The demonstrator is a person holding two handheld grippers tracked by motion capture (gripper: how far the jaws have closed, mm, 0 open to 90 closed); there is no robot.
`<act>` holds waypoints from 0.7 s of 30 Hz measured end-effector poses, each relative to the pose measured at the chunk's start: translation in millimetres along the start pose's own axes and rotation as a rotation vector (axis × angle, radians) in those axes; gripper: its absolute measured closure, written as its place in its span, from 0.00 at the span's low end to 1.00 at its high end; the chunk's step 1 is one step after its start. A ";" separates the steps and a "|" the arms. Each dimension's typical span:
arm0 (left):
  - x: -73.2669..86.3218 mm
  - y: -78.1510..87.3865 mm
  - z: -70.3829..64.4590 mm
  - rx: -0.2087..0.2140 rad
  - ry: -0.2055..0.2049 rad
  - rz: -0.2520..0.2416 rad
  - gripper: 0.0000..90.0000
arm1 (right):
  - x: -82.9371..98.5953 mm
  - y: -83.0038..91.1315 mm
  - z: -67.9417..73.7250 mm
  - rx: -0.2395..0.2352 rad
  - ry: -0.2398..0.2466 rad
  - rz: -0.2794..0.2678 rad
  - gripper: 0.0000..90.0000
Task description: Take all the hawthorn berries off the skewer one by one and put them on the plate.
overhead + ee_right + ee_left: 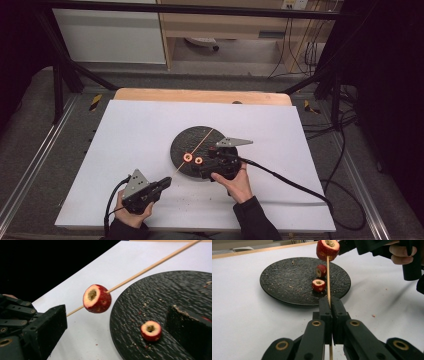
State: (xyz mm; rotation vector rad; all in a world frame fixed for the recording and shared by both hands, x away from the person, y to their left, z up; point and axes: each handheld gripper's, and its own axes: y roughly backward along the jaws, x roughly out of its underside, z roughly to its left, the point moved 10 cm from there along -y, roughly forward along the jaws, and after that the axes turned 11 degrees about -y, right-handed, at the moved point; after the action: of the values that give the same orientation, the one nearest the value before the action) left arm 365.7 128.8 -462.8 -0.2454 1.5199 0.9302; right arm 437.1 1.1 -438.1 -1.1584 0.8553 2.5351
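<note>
Skewer [328, 277] runs from the left tongs [331, 305], whose jaws pinch its lower end so it stays steady, out over the dark plate [282, 287] on the white table [242, 315]. One cored red fruit piece [96, 299] sits threaded on it. Right tongs [216, 161] hover at the plate's near edge, apparently closed on another piece [206, 319], though I cannot tell for sure; a loose piece [150, 330] waits on the plate.

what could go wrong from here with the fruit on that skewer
The left tool grips the thin skewer near one end, so pushing may bend or snap it. The threaded fruit piece hangs near the plate rim; it could slip off onto the table.
</note>
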 end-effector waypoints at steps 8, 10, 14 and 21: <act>-0.5 0.3 -0.8 0.002 0.000 -0.002 0.98 | -3.1 -14.7 9.9 -0.039 -0.019 -0.015 0.20; -0.6 0.4 -0.8 0.002 0.000 -0.002 0.98 | -3.7 -18.0 11.0 -0.054 -0.030 -0.021 0.25; -0.7 0.3 -1.1 0.002 0.000 -0.003 0.98 | -3.9 -22.2 11.1 -0.076 -0.057 -0.025 0.39; -0.5 0.0 -1.8 0.005 -0.003 -0.002 0.98 | -1.3 -25.0 13.7 -0.119 -0.092 -0.004 0.60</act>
State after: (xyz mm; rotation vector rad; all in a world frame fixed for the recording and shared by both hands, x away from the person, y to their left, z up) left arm 364.5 127.4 -462.5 -0.2415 1.5191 0.9251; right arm 440.2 29.4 -440.4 -1.0652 0.6883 2.6440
